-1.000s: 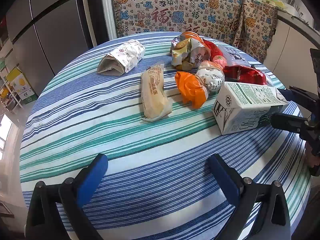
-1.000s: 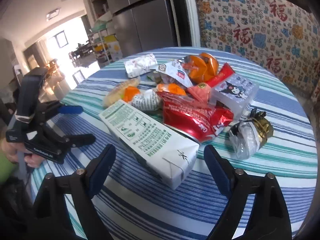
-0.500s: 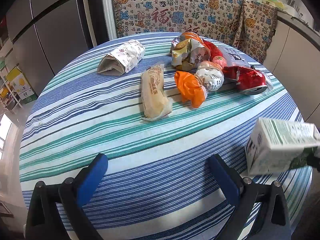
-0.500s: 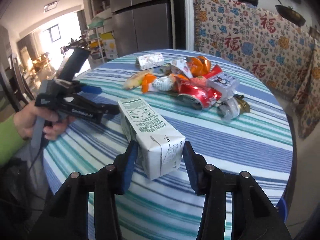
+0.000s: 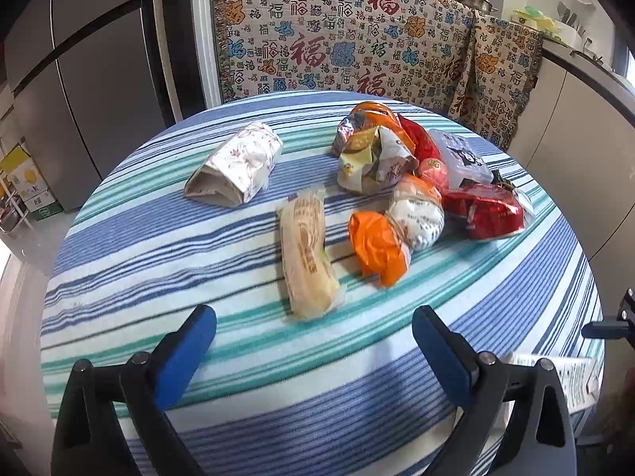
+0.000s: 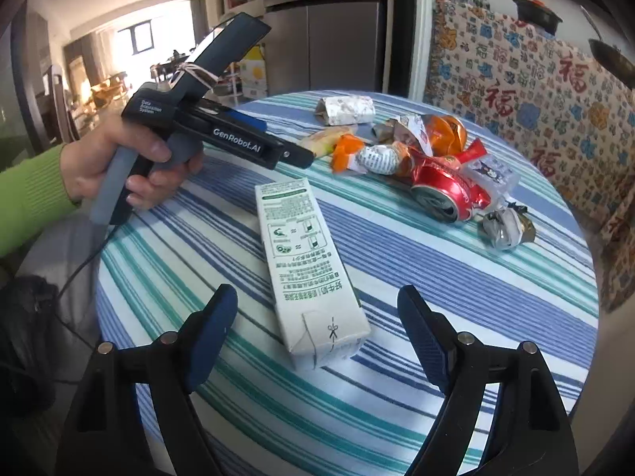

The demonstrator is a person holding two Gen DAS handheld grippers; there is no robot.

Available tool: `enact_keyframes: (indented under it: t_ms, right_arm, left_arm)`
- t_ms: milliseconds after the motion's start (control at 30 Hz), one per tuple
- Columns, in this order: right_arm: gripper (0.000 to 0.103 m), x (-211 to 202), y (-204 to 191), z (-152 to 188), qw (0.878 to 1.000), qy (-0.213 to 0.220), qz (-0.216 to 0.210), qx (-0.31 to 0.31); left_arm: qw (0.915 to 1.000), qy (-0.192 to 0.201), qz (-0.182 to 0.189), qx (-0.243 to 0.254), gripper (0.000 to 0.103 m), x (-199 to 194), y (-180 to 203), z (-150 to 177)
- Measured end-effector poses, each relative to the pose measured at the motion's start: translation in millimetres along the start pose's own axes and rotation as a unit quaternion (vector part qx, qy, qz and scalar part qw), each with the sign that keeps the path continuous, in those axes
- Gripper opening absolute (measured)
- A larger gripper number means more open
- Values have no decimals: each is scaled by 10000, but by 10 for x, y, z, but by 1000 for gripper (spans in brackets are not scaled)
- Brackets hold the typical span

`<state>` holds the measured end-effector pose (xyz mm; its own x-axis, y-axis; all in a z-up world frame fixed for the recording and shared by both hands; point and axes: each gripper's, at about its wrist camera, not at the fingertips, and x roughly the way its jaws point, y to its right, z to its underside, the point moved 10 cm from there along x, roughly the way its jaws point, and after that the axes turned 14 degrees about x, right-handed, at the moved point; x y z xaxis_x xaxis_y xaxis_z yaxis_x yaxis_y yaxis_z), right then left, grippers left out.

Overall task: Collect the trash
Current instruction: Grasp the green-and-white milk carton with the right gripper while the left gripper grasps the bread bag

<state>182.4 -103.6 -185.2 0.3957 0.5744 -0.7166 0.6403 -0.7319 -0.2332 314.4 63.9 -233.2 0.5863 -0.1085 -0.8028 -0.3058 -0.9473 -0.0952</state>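
Observation:
A white and green milk carton (image 6: 309,261) lies on the striped tablecloth (image 6: 436,277) between the open fingers of my right gripper (image 6: 317,313), which do not touch it. Its edge shows at the lower right of the left wrist view (image 5: 575,377). My left gripper (image 5: 313,333) is open and empty, just short of a long beige wrapper (image 5: 307,254). Beyond lie an orange bag (image 5: 377,246), a white ball wrapper (image 5: 416,214), a crushed red can (image 5: 484,210) and a folded paper packet (image 5: 238,166).
More crumpled wrappers (image 5: 373,150) and a clear plastic box (image 5: 460,154) sit at the back of the round table. A foil ball (image 6: 504,226) lies by the table's right side. A patterned cloth (image 5: 357,39) hangs behind. A fridge (image 5: 79,79) stands at the left.
My right gripper closed on the carton, carried it from the pile to the near edge of the table, set it down and opened. My left gripper moved slightly forward toward the beige wrapper.

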Motion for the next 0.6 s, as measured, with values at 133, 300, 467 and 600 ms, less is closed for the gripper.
enact_keyframes:
  t_ms: [133, 300, 467, 600]
  right_arm:
    - [45, -28, 182, -55, 9938, -62, -534, 978]
    - [46, -121, 830, 31, 9376, -26, -1238, 3248]
    - [68, -184, 1258, 126, 9400, 63, -304, 3399]
    - [83, -311, 1238, 17, 9591, 266, 128, 2816]
  left_arm:
    - [9996, -184, 176, 133, 46, 217, 52, -94]
    - [9997, -150, 190, -11, 28, 179, 68, 16]
    - [9992, -245, 249, -175, 28, -81, 203, 318]
    - [9992, -278, 243, -120, 31, -248, 404, 492]
